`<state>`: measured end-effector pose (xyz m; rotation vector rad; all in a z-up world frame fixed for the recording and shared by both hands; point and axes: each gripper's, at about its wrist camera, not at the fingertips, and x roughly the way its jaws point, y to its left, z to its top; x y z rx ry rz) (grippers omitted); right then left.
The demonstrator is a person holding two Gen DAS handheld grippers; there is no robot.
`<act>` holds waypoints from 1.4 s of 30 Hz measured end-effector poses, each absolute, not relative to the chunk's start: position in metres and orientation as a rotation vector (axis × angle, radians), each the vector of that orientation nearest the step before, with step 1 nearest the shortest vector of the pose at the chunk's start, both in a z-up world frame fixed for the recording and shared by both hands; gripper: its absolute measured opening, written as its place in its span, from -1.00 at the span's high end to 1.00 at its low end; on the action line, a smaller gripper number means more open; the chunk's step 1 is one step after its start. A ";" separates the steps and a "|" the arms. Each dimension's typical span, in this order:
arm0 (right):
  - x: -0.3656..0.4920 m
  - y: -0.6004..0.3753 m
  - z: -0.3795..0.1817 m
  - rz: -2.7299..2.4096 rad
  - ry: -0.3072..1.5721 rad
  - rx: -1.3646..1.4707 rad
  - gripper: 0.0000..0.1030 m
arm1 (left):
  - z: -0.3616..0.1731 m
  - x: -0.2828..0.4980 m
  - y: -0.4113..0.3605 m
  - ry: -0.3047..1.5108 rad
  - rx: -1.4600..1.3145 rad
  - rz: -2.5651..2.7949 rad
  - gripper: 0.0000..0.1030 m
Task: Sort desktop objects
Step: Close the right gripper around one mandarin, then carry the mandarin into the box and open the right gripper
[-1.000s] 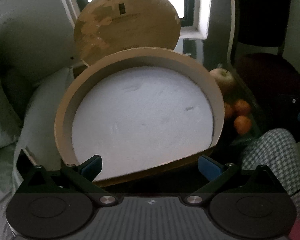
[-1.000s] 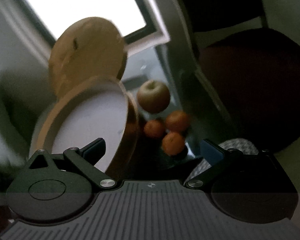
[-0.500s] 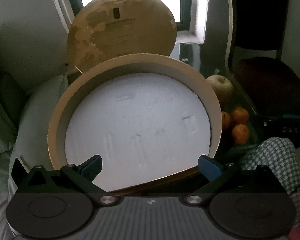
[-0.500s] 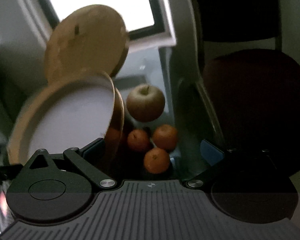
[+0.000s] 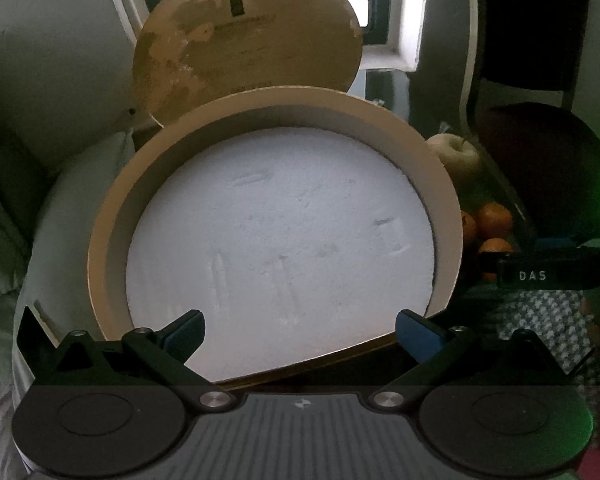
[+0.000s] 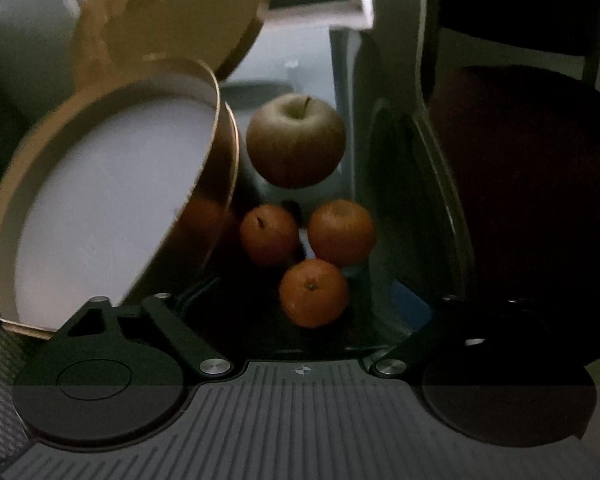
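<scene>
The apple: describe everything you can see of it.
The apple is round, pale yellow-green with a brownish-red blush on its lower half, its short dark stem pointing up. It looks whole and unbitten. It sits on the dark glassy tabletop, beyond three oranges and right of the tilted round box. It appears clear of the oranges; contact with the box cannot be told. No gripper touches it.

Left gripper fingers spread; right gripper fingers just been closing, nothing between
</scene>
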<state>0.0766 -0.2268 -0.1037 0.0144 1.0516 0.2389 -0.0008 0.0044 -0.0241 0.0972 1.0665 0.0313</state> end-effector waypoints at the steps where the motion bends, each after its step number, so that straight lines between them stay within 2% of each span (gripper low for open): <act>1: 0.078 -0.225 -0.107 0.240 1.060 0.003 -0.65 | -0.025 0.000 0.005 1.072 0.097 0.033 -0.98; 5: 0.083 -0.223 -0.116 0.233 1.085 -0.014 -0.60 | -0.030 0.004 0.006 1.091 0.096 0.040 -0.98; 10: 0.091 -0.219 -0.125 0.221 1.119 -0.027 -0.41 | -0.034 0.006 0.008 1.104 0.098 0.046 -0.98; 15: 0.095 -0.221 -0.127 0.194 1.132 -0.006 -0.35 | -0.036 0.006 0.010 1.112 0.092 0.050 -0.98; 21: 0.097 -0.219 -0.132 0.167 1.149 0.011 -0.16 | -0.035 0.003 0.010 1.112 0.090 0.051 -0.98; 22: 0.098 -0.218 -0.133 0.165 1.152 0.014 -0.05 | -0.035 0.003 0.010 1.111 0.090 0.052 -0.98; 25: 0.097 -0.218 -0.134 0.142 1.150 0.018 0.08 | -0.034 0.001 0.011 1.106 0.092 0.052 -0.98; 42: 0.072 -0.231 -0.114 0.132 1.147 0.112 0.10 | -0.025 -0.024 0.034 1.077 0.039 0.097 -0.98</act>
